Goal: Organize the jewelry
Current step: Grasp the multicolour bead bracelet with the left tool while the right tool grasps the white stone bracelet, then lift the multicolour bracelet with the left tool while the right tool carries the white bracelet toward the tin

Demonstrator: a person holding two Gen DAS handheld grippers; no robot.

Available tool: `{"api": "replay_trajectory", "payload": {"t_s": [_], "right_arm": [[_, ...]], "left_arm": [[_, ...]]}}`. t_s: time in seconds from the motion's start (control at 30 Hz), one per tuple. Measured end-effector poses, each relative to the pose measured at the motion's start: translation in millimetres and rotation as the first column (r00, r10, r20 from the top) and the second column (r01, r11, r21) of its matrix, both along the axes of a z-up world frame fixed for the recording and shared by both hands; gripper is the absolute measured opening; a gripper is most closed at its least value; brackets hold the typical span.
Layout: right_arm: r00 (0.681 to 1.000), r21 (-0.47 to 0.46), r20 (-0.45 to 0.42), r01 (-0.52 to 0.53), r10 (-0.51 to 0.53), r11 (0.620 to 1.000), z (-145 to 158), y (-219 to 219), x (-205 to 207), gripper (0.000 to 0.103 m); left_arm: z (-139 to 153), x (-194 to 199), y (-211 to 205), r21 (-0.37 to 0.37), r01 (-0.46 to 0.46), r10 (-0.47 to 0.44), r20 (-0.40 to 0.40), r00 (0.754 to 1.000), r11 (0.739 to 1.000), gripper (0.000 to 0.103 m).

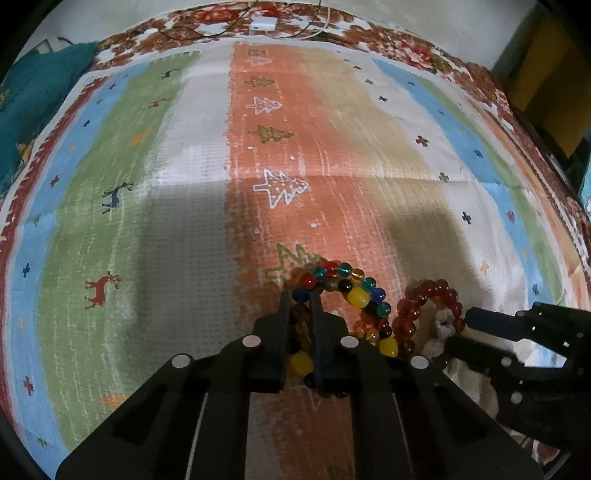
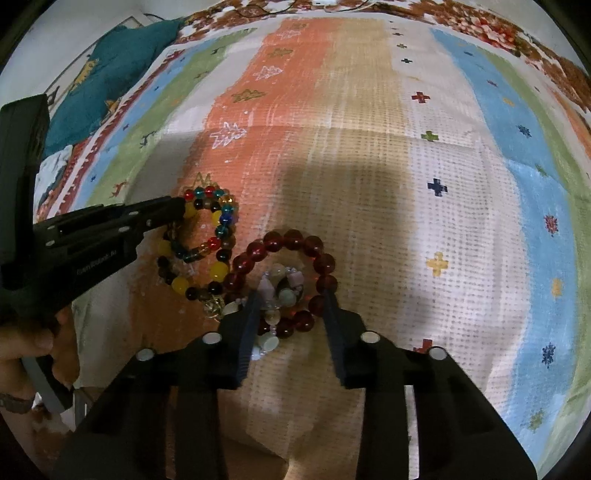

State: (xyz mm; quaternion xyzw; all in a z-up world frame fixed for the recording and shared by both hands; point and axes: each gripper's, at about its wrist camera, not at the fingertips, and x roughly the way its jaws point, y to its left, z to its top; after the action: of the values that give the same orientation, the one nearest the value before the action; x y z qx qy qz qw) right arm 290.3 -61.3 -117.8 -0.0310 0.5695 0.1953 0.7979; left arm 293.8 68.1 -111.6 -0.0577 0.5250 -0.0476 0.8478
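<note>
Left hand-held gripper [image 1: 300, 295] sits at 6 o'clock in the left wrist view, its two fingers [image 1: 283, 314] pressed close on the multicoloured bead bracelet [image 1: 354, 295], pinching a stretch of beads between them. That bracelet, with yellow, red, teal, blue and amber beads, loops up and out toward 1 o'clock from the fingertips and lies on the striped cloth [image 1: 184, 184] covering the bed.

Just beside it toward 3 o'clock lies the dark red bead bracelet [image 1: 428, 299], with a pale bead bracelet [image 1: 441, 328] inside its ring. In the left wrist view the right hand-held gripper [image 1: 458, 330] comes in from 4 o'clock, its tips at the red ring, though how far the fingers stand apart is hard to read from that angle.

The right wrist view settles it: the right hand-held gripper [image 2: 291, 295] is spread wide, one finger [image 2: 251, 314] resting among the pale beads [image 2: 284, 288] and the other just outside the red ring [image 2: 291, 238], gripping nothing. Only this view shows the person's left hand [image 2: 33, 343] wrapped round the left tool's handle [image 2: 96, 236] at 9 o'clock, and that the multicoloured strand [image 2: 218, 221] is doubled into several loops that touch the red one. Only the left wrist view shows a white charger [image 1: 264, 24] with its cables at 12 o'clock. A teal pillow [image 2: 110, 66] lies at 10 o'clock.
</note>
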Motion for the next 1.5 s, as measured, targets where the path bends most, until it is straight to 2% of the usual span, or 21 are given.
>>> {"api": "replay_trajectory", "payload": {"t_s": [0.17,0.4,0.47,0.67,1.0,1.27,1.5], "right_arm": [[1.0,0.006,-0.014,-0.025,0.025,1.0,-1,4,-2,0.019],[0.999,0.0,-0.005,-0.044,0.044,0.999,-3,6,-4,0.015],[0.999,0.018,-0.021,-0.043,0.043,0.999,-5,5,-3,0.01],[0.999,0.021,-0.011,-0.041,0.041,0.999,0,3,-4,0.01],[0.997,0.027,0.056,-0.054,0.053,0.998,28,0,-11,0.01],[0.99,0.03,0.107,-0.101,0.097,0.994,52,7,-21,0.01],[0.986,0.007,0.129,-0.111,0.11,0.994,57,8,-27,0.01]], "left_arm": [[0,-1,-3,0.017,0.007,-0.007,0.006,1.0,1.0,0.009],[0,-2,-5,0.031,0.014,-0.014,0.01,1.0,0.999,0.009],[0,-2,-5,0.032,0.012,-0.012,0.011,1.0,0.999,0.009],[8,-6,5,0.013,-0.014,0.014,0.021,1.0,1.0,0.009],[33,-16,4,-0.019,-0.015,0.016,0.058,0.998,1.0,0.009],[46,-22,-2,-0.018,-0.013,0.014,0.08,0.997,1.0,0.009],[52,-28,-2,-0.01,-0.017,0.018,0.089,0.996,1.0,0.009]]}}
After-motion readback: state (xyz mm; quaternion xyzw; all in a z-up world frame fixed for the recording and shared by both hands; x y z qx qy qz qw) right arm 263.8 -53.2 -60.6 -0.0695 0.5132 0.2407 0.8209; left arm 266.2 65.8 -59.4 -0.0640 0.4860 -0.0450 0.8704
